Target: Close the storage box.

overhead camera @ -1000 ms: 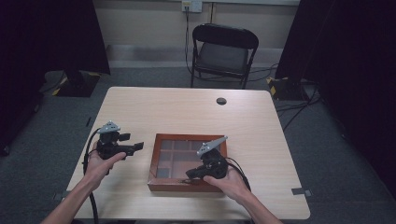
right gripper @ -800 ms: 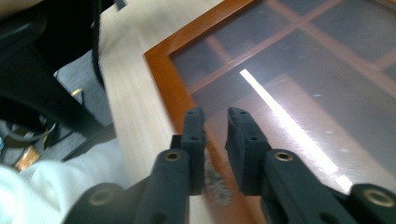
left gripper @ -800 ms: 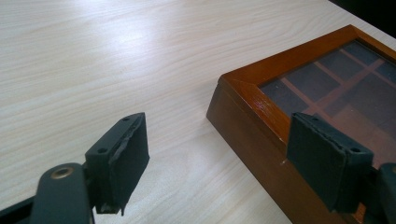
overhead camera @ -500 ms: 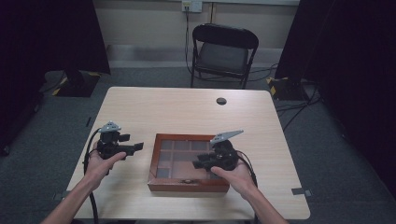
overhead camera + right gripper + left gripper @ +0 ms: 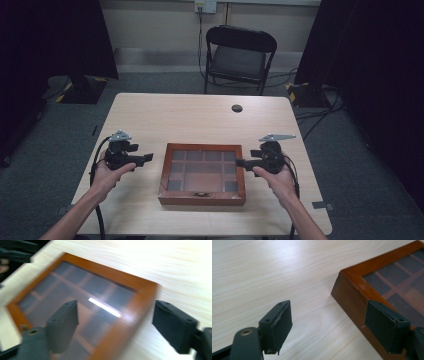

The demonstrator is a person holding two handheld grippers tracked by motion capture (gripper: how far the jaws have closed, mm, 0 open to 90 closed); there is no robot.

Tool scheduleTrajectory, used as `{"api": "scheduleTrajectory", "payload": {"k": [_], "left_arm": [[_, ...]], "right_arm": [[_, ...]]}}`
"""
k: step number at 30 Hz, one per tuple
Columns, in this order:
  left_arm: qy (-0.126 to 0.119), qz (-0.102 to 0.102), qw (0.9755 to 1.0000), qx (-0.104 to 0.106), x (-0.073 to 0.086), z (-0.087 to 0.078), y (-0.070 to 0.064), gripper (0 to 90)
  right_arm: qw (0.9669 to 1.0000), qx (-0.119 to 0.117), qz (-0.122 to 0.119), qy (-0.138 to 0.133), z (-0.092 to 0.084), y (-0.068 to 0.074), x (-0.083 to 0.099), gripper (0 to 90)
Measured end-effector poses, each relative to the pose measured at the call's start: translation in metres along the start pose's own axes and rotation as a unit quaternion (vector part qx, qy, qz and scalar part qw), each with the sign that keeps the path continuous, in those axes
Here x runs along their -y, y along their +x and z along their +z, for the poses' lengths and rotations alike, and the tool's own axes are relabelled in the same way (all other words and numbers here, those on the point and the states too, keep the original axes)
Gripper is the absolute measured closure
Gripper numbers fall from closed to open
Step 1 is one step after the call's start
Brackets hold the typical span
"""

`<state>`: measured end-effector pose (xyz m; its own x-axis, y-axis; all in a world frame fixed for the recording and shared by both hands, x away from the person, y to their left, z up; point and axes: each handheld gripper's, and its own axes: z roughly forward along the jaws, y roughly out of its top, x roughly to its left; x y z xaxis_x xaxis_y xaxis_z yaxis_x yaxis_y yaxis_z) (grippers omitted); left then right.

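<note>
Box, clasp side toward the person.

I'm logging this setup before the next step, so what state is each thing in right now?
wooden box: lid shut, latch side toward the person, flat on the table.
left gripper: open, nothing between the jaws, just left of the box.
right gripper: open, jaws just been opening, holding nothing, at the box's right edge.
folding chair: unfolded, vacant, behind the table.
table: bears the box and a small dark round thing.
</note>
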<state>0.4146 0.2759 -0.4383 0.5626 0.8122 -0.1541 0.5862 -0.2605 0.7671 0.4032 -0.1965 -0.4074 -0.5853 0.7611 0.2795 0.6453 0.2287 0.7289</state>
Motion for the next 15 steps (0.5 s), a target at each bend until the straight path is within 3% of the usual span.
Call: {"api": "scheduleTrajectory", "payload": {"k": [6, 7, 9, 11, 15], "left_arm": [[0.030, -0.012, 0.9994, -0.012, 0.010, 0.003, 0.012, 21.6], [0.036, -0.014, 0.9991, -0.017, 0.012, 0.004, 0.013, 21.6], [0.046, -0.018, 0.9986, -0.019, 0.016, 0.006, 0.017, 21.6], [0.067, -0.020, 0.9973, -0.021, 0.020, 0.010, 0.021, 20.8], [0.091, -0.011, 0.9954, -0.028, 0.028, 0.014, 0.027, 20.0]], "right_arm": [[0.9982, 0.053, 0.024, 0.010, -0.014, -0.036, 0.019, 14.7], [0.9976, 0.058, 0.038, 0.009, -0.016, -0.042, 0.022, 14.7], [0.9948, 0.078, 0.065, 0.008, -0.020, -0.053, 0.028, 14.7], [0.9929, 0.096, 0.069, 0.010, -0.020, -0.062, 0.035, 14.7], [0.9874, 0.117, 0.104, 0.026, -0.017, -0.077, 0.051, 14.8]]}}
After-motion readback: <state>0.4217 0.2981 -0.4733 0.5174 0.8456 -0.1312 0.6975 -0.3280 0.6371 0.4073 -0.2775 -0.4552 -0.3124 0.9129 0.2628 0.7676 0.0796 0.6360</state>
